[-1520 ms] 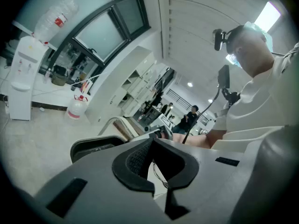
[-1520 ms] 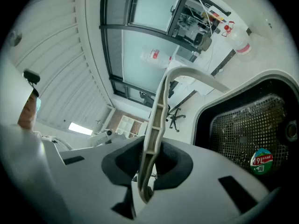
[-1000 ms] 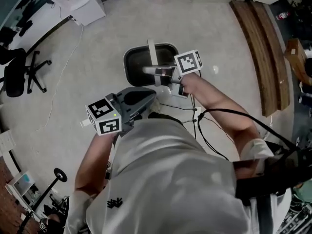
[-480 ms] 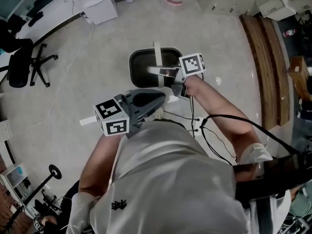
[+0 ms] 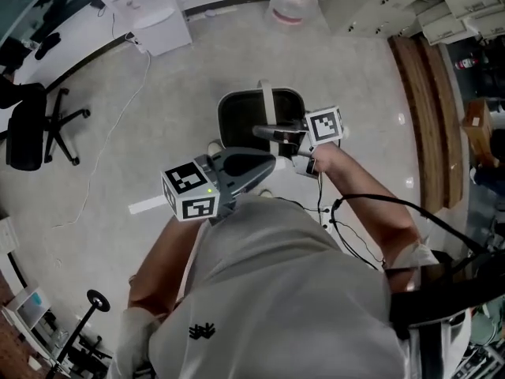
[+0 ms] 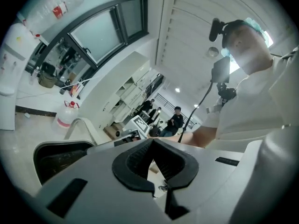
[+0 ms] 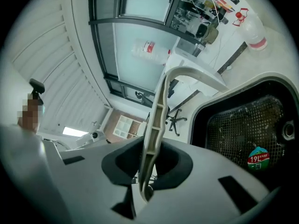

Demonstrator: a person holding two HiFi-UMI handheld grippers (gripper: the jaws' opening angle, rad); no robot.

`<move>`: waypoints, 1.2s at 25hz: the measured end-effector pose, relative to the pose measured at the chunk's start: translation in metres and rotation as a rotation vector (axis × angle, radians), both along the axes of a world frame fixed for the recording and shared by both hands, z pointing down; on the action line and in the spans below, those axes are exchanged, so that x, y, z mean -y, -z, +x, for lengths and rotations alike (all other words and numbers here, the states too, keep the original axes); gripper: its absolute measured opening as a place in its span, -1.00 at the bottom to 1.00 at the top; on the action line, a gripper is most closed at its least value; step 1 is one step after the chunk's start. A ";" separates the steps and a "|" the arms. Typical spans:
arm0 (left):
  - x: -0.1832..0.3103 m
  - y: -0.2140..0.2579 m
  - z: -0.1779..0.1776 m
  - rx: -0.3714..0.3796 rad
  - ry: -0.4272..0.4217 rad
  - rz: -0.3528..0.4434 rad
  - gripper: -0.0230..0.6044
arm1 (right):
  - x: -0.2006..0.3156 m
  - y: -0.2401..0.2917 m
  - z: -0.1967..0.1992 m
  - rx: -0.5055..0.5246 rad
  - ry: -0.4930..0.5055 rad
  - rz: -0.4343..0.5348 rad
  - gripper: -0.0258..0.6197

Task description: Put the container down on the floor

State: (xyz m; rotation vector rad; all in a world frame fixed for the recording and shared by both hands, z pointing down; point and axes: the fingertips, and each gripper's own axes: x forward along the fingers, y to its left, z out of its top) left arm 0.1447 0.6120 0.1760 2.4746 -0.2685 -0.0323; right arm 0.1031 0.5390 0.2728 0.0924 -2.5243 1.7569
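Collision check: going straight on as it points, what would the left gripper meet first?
Probably the right gripper, shut on the container's handle; depth is unclear, so the left gripper might pass just beside it.

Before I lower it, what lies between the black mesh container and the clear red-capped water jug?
Nothing: in the head view only bare pale floor separates the black mesh container from the clear water jug.

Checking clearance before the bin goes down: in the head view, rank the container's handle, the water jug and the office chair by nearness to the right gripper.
1. Container handle, clamped between the jaws of the right gripper.
2. Water jug, on the floor at the view's top.
3. Office chair, far left.
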 end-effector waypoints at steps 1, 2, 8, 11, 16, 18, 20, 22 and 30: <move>0.015 0.002 -0.009 0.000 -0.006 0.002 -0.90 | 0.013 0.000 -0.006 -0.011 -0.006 0.006 -0.81; 0.030 0.003 -0.019 0.000 -0.012 0.003 -0.90 | 0.026 0.001 -0.013 -0.016 -0.012 0.013 -0.81; 0.102 0.005 -0.075 0.017 -0.040 0.015 -0.89 | 0.103 0.021 -0.057 0.016 -0.042 0.053 -0.81; 0.127 0.007 -0.096 0.020 -0.034 0.020 -0.89 | 0.139 0.028 -0.076 0.029 -0.058 0.061 -0.81; 0.178 0.009 -0.117 0.004 0.018 0.010 -0.89 | 0.203 0.032 -0.094 0.021 -0.064 0.071 -0.81; 0.199 0.005 -0.122 0.007 0.031 0.002 -0.90 | 0.229 0.026 -0.100 0.016 -0.052 0.065 -0.81; 0.224 -0.001 -0.126 0.012 0.044 -0.010 -0.90 | 0.256 0.017 -0.107 0.010 -0.033 0.065 -0.81; 0.254 -0.005 -0.130 0.009 0.069 -0.023 -0.90 | 0.288 0.006 -0.112 0.005 -0.011 0.062 -0.81; 0.411 -0.026 -0.121 0.013 0.149 -0.081 -0.90 | 0.426 -0.041 -0.118 -0.031 0.116 0.041 -0.81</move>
